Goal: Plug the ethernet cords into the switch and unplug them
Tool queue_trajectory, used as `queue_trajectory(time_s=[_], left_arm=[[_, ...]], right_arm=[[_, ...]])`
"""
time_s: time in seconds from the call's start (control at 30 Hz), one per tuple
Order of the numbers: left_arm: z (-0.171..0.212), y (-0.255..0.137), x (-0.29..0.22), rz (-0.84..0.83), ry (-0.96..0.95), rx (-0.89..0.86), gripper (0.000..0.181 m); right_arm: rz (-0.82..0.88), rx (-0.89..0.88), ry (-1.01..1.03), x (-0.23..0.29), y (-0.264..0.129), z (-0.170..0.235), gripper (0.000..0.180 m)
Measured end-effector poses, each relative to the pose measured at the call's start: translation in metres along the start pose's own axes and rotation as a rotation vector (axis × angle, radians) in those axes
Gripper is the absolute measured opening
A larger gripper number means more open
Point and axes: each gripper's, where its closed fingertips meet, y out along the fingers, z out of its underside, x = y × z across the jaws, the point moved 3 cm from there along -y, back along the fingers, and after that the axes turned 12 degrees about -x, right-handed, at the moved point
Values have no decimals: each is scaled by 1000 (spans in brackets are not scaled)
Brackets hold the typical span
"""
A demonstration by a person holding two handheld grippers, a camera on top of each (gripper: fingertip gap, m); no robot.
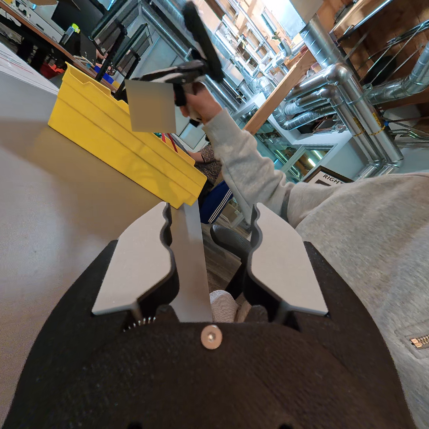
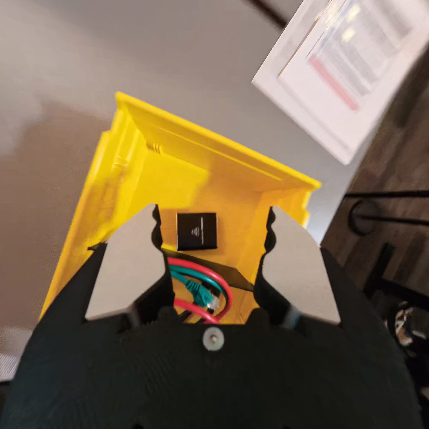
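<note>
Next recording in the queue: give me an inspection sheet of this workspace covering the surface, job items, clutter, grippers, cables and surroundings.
Surface: grey tabletop, bare where visible.
Job's things: black switch lying on the floor of the yellow bin; another flat black item beside the cords, unidentifiable.
Clutter: white sheet with printing on the table beyond the bin.
Grippers: left gripper open, empty, at the table edge; right gripper open, empty, above the bin.
Cables: green ethernet cord and red ethernet cord coiled in the bin, green plug loose, none plugged in.
Surroundings: ceiling ducts, grey sleeve, a seated person.
</note>
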Motion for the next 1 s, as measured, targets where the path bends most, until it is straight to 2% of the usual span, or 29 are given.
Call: queue_trajectory(time_s=[0.07, 0.17, 0.3, 0.4, 0.47, 0.53, 0.67, 0.73, 0.83, 0.9, 1.0], left_arm=[[0, 0, 0, 0, -2, 0, 65], [1, 0, 1, -3, -1, 2, 65], [1, 0, 1, -18, 8, 1, 65], [2, 1, 0, -28, 37, 9, 65], [4, 2, -1, -30, 58, 23, 65], [6, 3, -2, -31, 66, 37, 66], [6, 4, 0, -48, 67, 40, 66], [5, 3, 1, -62, 73, 27, 67], [3, 2, 3, -76, 72, 13, 67], [3, 2, 3, -79, 69, 11, 68], [3, 1, 4, -80, 54, 10, 67]], right_arm=[[85, -196, -16, -1, -36, -2, 83], [224, -458, 29, 2, -86, 19, 61], [389, -807, 114, 8, -131, 72, 49], [559, -967, 53, 12, -159, 119, 47], [669, -964, 40, 6, -170, 146, 40], [709, -912, 125, -9, -167, 167, 41], [677, -823, 366, -37, -133, 201, 30], [549, -784, 376, -31, -110, 203, 33], [465, -756, 353, -20, -92, 195, 51], [469, -711, 359, -22, -84, 192, 50], [469, -704, 444, -25, -81, 194, 35]])
